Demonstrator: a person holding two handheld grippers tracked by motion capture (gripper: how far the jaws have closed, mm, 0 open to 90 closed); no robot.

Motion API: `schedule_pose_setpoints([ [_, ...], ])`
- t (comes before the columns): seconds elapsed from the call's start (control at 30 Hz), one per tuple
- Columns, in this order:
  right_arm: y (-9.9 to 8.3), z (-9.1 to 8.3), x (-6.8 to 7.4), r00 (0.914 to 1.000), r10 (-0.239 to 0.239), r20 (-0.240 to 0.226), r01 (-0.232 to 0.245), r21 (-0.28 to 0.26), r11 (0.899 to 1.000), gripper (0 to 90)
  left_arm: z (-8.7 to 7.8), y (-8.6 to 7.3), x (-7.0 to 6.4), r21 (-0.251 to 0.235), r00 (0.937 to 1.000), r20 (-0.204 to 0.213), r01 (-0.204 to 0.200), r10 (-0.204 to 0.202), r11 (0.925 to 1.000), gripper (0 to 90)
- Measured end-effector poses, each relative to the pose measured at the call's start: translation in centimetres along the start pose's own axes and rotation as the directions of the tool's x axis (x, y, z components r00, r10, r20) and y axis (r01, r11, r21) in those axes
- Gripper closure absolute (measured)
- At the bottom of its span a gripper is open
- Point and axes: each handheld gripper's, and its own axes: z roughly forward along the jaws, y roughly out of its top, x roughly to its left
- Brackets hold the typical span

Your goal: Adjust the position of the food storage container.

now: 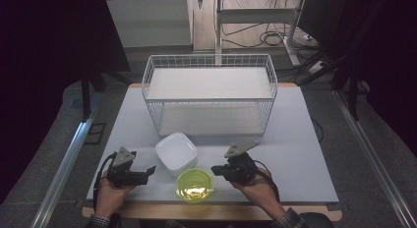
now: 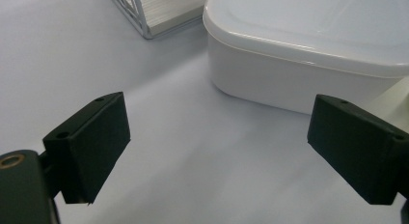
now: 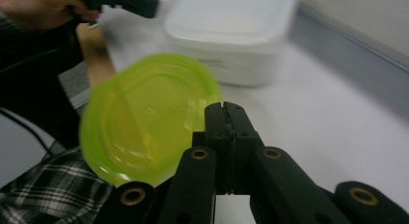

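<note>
A white square lidded container [image 1: 176, 152] sits on the pale table [image 1: 295, 154], in front of a wire basket. Just in front of it lies a round translucent green dish [image 1: 195, 185]. My left gripper [image 1: 147, 172] rests left of the container, and its jaws stand wide open around bare table [image 2: 222, 137], with the container [image 2: 308, 45] ahead to the right. My right gripper [image 1: 216, 170] is at the dish's right rim. Its fingers [image 3: 225, 113] are pressed together with nothing visible between them, and the dish [image 3: 144, 122] lies just to their left.
A white wire basket [image 1: 210, 93] with two shelves stands at the back middle of the table. Bare table lies left and right of it. The wooden front edge [image 1: 211, 211] runs below the dish. The other hand and its gripper [image 3: 120, 2] are beyond the dish.
</note>
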Motion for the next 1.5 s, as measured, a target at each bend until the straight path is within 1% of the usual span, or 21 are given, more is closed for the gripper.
schedule_pose_setpoints([
  [0.03, 0.0, 0.0, 0.0, 1.0, 0.0, 0.0, 0.0, 0.0, 1.0, 89.7, 0.0, 0.0, 0.0, 0.0, 1.0, 0.0, 0.0, 0.0, 1.0, 7.4],
  [0.07, 0.8, 1.2, 1.1, 0.9989, -0.036, -0.029, 0.037, 0.016, 0.999, 89.8, 0.1, 0.0, 0.0, 0.003, 1.0, -0.002, -0.008, 0.008, 1.0, 7.4],
  [0.17, 1.7, 2.7, 2.3, 0.9951, -0.074, -0.066, 0.076, 0.025, 0.997, 89.7, 0.1, 0.0, -0.1, 0.006, 0.9999, -0.003, -0.014, 0.014, 0.9999, 7.4],
  [0.23, 1.9, 3.1, 2.6, 0.9938, -0.083, -0.074, 0.085, 0.028, 0.996, 89.8, 0.1, 0.0, -0.1, 0.006, 0.9999, -0.002, -0.016, 0.016, 0.9998, 7.4],
  [0.27, 2.5, 4.2, 3.6, 0.9894, -0.105, -0.101, 0.109, 0.038, 0.993, 89.7, 0.1, 0.0, -0.1, 0.008, 0.9998, -0.002, -0.017, 0.017, 0.9998, 7.4],
  [0.4, 3.4, 6.0, 5.1, 0.9804, -0.143, -0.136, 0.151, 0.058, 0.987, 89.7, 0.1, 0.0, -0.1, 0.011, 0.9998, -0.001, -0.02, 0.02, 0.9998, 7.4],
  [0.43, 3.4, 6.0, 5.1, 0.9804, -0.143, -0.136, 0.151, 0.058, 0.987, 89.7, 0.2, 0.0, -0.1, 0.012, 0.9998, -0.001, -0.02, 0.02, 0.9997, 7.4],
  [0.47, 3.8, 6.9, 5.8, 0.9762, -0.156, -0.151, 0.167, 0.065, 0.984, 89.7, 0.2, 0.0, -0.1, 0.014, 0.9998, 0.001, -0.022, 0.022, 0.9997, 7.5],
  [0.6, 4.1, 7.9, 6.6, 0.9709, -0.171, -0.168, 0.185, 0.074, 0.98, 89.8, 0.2, 0.0, -0.2, 0.016, 0.9997, 0.002, -0.026, 0.026, 0.9995, 7.5],
  [0.67, 4.3, 9.0, 7.2, 0.967, -0.186, -0.174, 0.204, 0.095, 0.974, 89.7, 0.2, 0.0, -0.2, 0.017, 0.9996, 0.002, -0.028, 0.028, 0.9995, 7.5],
  [0.73, 4.3, 9.2, 7.3, 0.9665, -0.189, -0.174, 0.208, 0.102, 0.973, 89.7, 0.2, 0.0, -0.2, 0.019, 0.9995, 0.002, -0.03, 0.03, 0.9994, 7.5],
  [0.8, 4.0, 9.5, 7.5, 0.9649, -0.198, -0.172, 0.221, 0.123, 0.968, 89.7, 0.3, 0.0, -0.3, 0.018, 0.9995, 0.001, -0.032, 0.032, 0.9993, 7.6],
  [0.9, 3.9, 9.3, 7.3, 0.9658, -0.189, -0.177, 0.213, 0.126, 0.969, 89.7, 0.3, 0.0, -0.3, 0.02, 0.9995, 0.001, -0.032, 0.032, 0.9993, 7.6],
  [1.0, 3.7, 8.8, 7.1, 0.9669, -0.195, -0.165, 0.218, 0.136, 0.967, 89.7, 0.3, 0.0, -0.3, 0.021, 0.9994, 0.003, -0.035, 0.035, 0.9992, 7.6],
  [1.07, 3.5, 8.3, 6.8, 0.9699, -0.186, -0.157, 0.208, 0.14, 0.968, 89.7, 0.3, 0.0, -0.3, 0.022, 0.9994, 0.002, -0.035, 0.035, 0.9991, 7.5],
  [1.13, 3.0, 7.4, 6.0, 0.9772, -0.16, -0.139, 0.18, 0.143, 0.973, 89.7, 0.3, 0.0, -0.3, 0.023, 0.9994, 0.003, -0.035, 0.035, 0.9991, 7.6],
  [1.23, 2.6, 6.7, 5.5, 0.9807, -0.148, -0.128, 0.166, 0.144, 0.976, 89.7, 0.3, 0.0, -0.3, 0.027, 0.9992, 0.002, -0.039, 0.039, 0.9989, 7.6],
  [1.27, 2.1, 5.9, 5.0, 0.9847, -0.134, -0.111, 0.15, 0.146, 0.978, 89.7, 0.3, 0.0, -0.4, 0.028, 0.9993, 0.002, -0.038, 0.038, 0.9989, 7.6],
  [1.43, 1.4, 4.5, 3.8, 0.9908, -0.112, -0.076, 0.122, 0.144, 0.982, 89.7, 0.4, 0.0, -0.4, 0.029, 0.9993, 0.002, -0.039, 0.039, 0.9988, 7.6],
  [1.47, 0.9, 3.8, 3.2, 0.9937, -0.095, -0.058, 0.103, 0.14, 0.985, 89.7, 0.4, 0.0, -0.5, 0.031, 0.9992, 0.002, -0.039, 0.039, 0.9987, 7.5],
  [1.5, 0.9, 3.8, 3.2, 0.9937, -0.095, -0.058, 0.103, 0.14, 0.985, 89.7, 0.4, 0.0, -0.5, 0.031, 0.9992, 0.002, -0.039, 0.039, 0.9987, 7.6],
])
